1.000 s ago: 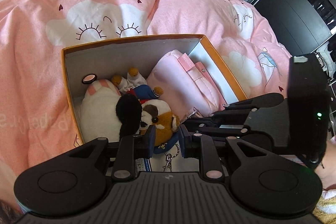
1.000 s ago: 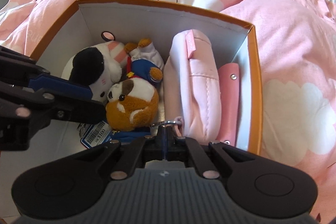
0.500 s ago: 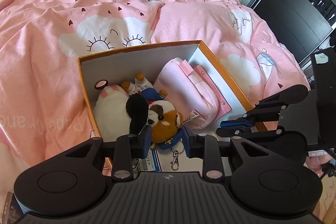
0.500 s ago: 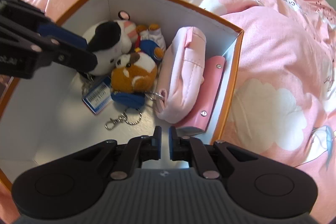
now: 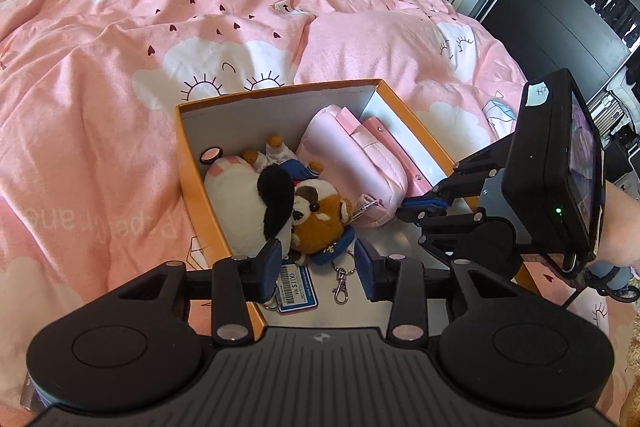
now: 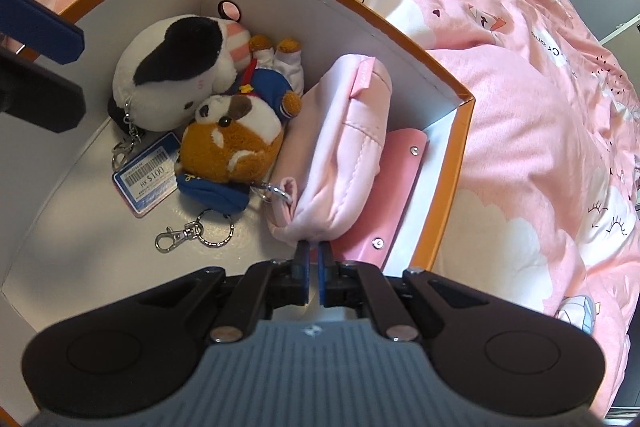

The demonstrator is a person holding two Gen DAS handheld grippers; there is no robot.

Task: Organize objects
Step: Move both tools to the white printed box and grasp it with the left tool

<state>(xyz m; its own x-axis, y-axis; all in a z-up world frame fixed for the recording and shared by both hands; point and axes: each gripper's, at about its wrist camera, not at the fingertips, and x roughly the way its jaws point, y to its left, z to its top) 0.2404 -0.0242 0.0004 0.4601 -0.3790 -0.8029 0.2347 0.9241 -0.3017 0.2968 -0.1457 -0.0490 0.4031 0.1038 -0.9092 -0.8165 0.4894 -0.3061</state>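
Keyring clasp [image 6: 179, 237] lies fully visible (right wrist only).

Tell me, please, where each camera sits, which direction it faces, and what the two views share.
Left wrist: sits on the left gripper, jaws opening, empty; looks down into the orange box; the right gripper and a hand show.
Right wrist: sits on the right gripper, shut; looks steeply into the orange box.
Shared: brown plush, pink pouch.

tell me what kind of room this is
Most likely a bedroom: the orange box sits on a bed covered by a pink cloud-print duvet, and a dark wardrobe-like unit stands alongside.
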